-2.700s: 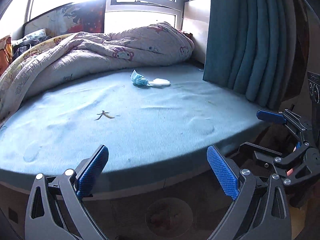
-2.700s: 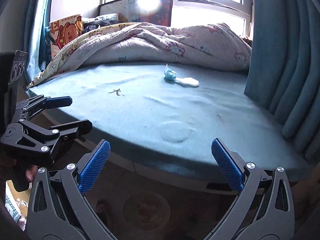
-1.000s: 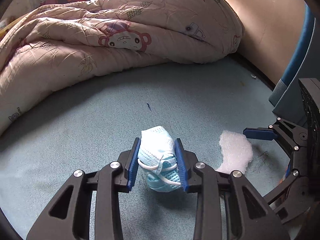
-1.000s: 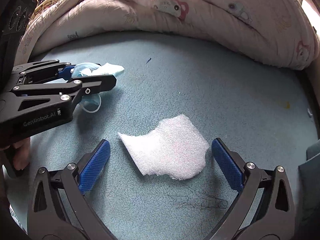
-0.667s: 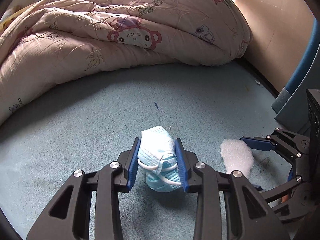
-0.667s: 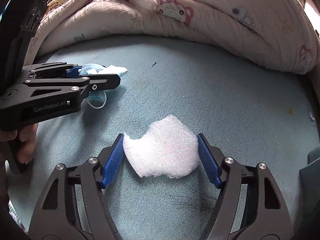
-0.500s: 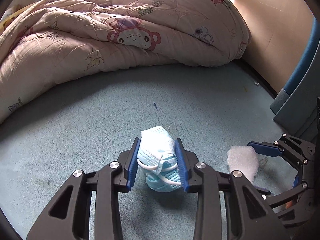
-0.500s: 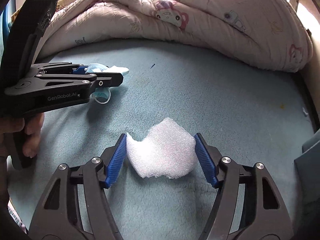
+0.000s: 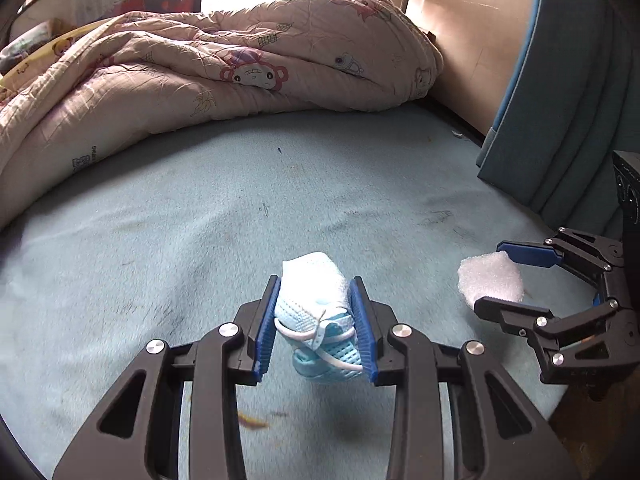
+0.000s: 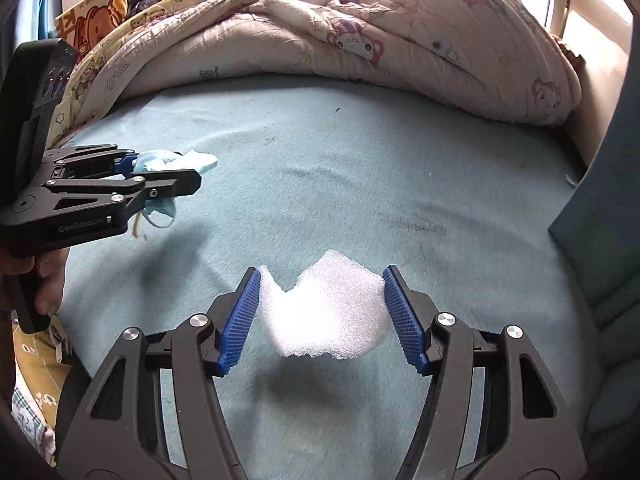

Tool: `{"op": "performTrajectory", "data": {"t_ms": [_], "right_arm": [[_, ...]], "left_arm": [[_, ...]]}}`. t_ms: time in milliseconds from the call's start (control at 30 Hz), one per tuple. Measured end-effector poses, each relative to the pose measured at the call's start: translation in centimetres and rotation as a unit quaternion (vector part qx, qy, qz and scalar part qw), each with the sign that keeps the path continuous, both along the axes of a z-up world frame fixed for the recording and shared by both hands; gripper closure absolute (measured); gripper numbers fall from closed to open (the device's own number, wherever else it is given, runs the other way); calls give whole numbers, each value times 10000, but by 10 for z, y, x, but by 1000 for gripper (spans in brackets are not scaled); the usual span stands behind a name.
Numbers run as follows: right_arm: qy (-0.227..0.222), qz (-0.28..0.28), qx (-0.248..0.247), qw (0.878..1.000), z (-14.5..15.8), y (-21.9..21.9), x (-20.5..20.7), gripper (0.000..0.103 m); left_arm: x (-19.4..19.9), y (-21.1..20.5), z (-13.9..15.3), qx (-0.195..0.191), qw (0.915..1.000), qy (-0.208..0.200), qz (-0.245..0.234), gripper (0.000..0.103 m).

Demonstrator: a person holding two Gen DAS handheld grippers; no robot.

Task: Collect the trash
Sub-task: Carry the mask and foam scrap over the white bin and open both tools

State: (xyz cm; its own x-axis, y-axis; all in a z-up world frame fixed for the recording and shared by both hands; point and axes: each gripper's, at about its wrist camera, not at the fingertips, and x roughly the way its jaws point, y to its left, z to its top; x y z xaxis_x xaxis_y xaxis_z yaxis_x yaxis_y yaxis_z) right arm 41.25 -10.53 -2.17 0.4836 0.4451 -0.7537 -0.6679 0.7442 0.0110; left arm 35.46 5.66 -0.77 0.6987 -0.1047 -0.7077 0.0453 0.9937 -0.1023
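Observation:
My left gripper [image 9: 316,316] is shut on a crumpled light blue face mask [image 9: 316,304] and holds it above the blue bed sheet [image 9: 200,220]; its white ear loop hangs down. My right gripper [image 10: 322,312] is shut on a white foam sheet [image 10: 328,312], lifted off the sheet with its shadow below. In the left wrist view the right gripper [image 9: 504,276] shows at the right with the foam [image 9: 490,280]. In the right wrist view the left gripper [image 10: 168,172] shows at the left with the mask [image 10: 160,162].
A bunched pink cartoon-print quilt [image 9: 200,80] lies across the far side of the bed. Teal curtains [image 9: 568,100] hang at the right. A small brown scrap [image 9: 252,422] lies on the sheet under my left gripper. The bed edge [image 10: 60,320] is near the left hand.
Both grippers have risen and pulled back from the quilt, carrying the mask and the foam off the sheet. The right gripper's jaws closed on the foam about 0.7 s ago.

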Motion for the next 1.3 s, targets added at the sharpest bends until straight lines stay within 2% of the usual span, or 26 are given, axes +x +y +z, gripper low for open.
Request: {"op": "performTrajectory", "data": {"t_ms": [167, 333, 467, 633, 767, 900, 1133, 1300], "right_arm": [[-122, 190, 80, 9997, 14, -6, -66, 44], [-183, 388, 139, 9990, 17, -12, -132, 44], [-187, 483, 209, 9984, 12, -18, -179, 44], [-86, 573, 222, 9981, -6, -27, -226, 44], [84, 620, 119, 9980, -36, -31, -250, 44], [364, 642, -19, 9973, -82, -34, -261, 44], [841, 737, -209, 9935, -177, -34, -263, 44], [1213, 713, -459, 9890, -235, -29, -257, 44]], "left_arm": [[-72, 1, 9, -51, 10000, -37, -27, 70], [-133, -5, 14, 39, 9999, -79, -107, 70], [-182, -16, 10, 141, 9996, -104, -202, 70], [-229, -31, -8, 147, 9994, -49, -323, 70], [-255, -43, -35, 105, 9991, 90, -394, 70], [-267, -53, -74, 123, 9985, 366, -389, 70], [-256, -60, -167, -38, 9920, 1179, -438, 70], [-240, -64, -230, -95, 9868, 1536, -507, 70]]}}
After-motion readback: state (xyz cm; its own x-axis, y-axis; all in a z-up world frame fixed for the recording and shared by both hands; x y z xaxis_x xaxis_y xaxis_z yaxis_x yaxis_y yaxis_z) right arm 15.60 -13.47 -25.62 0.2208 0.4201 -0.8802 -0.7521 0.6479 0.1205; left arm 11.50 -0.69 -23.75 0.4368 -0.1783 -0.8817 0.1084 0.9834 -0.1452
